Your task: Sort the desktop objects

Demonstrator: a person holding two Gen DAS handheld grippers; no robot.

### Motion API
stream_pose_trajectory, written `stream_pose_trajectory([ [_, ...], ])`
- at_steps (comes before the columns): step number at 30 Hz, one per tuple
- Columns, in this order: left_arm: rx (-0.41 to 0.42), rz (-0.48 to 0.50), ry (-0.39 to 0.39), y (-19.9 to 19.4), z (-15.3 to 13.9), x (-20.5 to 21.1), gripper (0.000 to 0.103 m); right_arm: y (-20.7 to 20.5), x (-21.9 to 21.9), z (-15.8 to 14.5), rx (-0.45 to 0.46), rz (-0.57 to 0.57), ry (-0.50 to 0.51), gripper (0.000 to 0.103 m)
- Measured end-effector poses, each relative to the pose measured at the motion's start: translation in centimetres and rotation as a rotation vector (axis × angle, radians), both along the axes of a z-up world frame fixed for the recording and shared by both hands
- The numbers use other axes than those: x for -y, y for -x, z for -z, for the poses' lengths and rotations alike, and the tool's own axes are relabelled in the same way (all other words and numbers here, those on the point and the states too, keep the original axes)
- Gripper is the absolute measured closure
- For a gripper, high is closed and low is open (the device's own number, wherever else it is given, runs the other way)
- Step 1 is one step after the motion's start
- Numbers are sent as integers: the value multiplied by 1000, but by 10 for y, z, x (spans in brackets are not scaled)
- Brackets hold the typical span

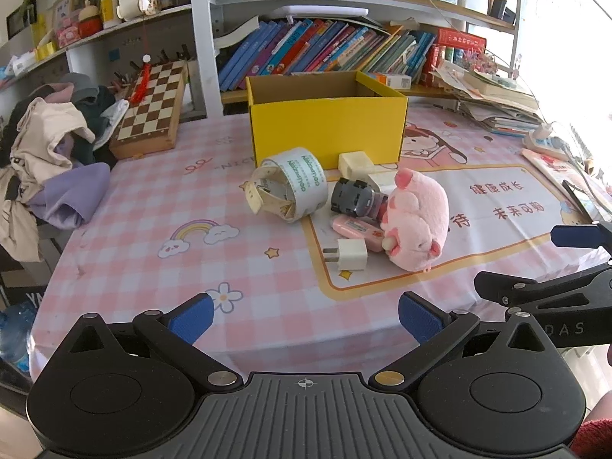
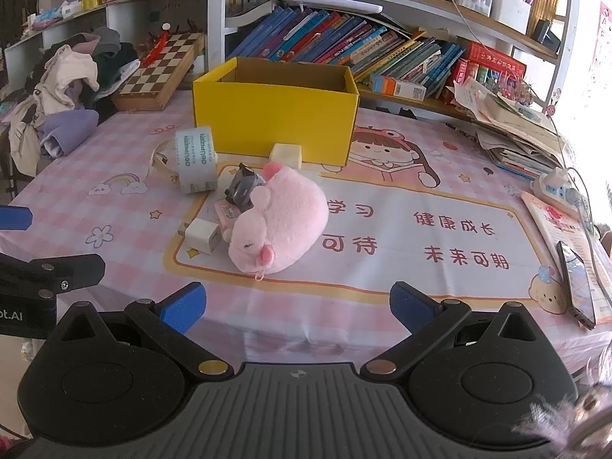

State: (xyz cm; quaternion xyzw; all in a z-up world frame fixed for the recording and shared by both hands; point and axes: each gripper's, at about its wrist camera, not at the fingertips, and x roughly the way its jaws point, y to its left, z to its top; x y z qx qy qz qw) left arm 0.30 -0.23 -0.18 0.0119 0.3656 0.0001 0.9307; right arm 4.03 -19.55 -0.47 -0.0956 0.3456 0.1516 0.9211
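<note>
A yellow cardboard box (image 1: 325, 130) (image 2: 273, 118) stands open at the table's far middle. In front of it lies a cluster: a tape roll (image 1: 294, 187) (image 2: 195, 158), a cream block (image 1: 355, 164) (image 2: 286, 155), a grey toy car (image 1: 354, 197) (image 2: 244, 185), a pink flat case (image 1: 357, 231) (image 2: 226, 212), a white plug charger (image 1: 350, 254) (image 2: 202, 235) and a pink plush pig (image 1: 417, 220) (image 2: 281, 225). My left gripper (image 1: 306, 315) is open and empty near the table's front edge. My right gripper (image 2: 298, 308) is open and empty, in front of the plush.
A chessboard box (image 1: 151, 109) and a heap of clothes (image 1: 57, 153) sit at the left. Bookshelves stand behind the box. Stacked papers (image 2: 512, 130), a power strip (image 2: 558, 187) and a phone (image 2: 577, 283) lie at the right. The table has a pink checked cloth (image 1: 153, 210).
</note>
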Motion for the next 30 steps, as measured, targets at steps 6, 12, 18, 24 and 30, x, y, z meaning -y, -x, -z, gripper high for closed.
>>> stream_pose_trajectory([
  [6, -2, 2, 4, 0, 0, 0, 0, -1, 0, 0, -4, -2, 0, 0],
  [12, -3, 5, 7, -2, 0, -1, 0, -1, 0, 1, -5, -6, -3, 0],
  [18, 9, 26, 31, -2, -1, -2, 0, -3, -1, 1, -10, -11, -8, 0],
  [24, 23, 25, 51, -2, -2, -1, 0, -5, -2, 1, -14, -17, -5, 0],
  [30, 11, 25, 51, -4, -1, -2, 0, -8, -5, 0, -18, -21, -4, 0],
])
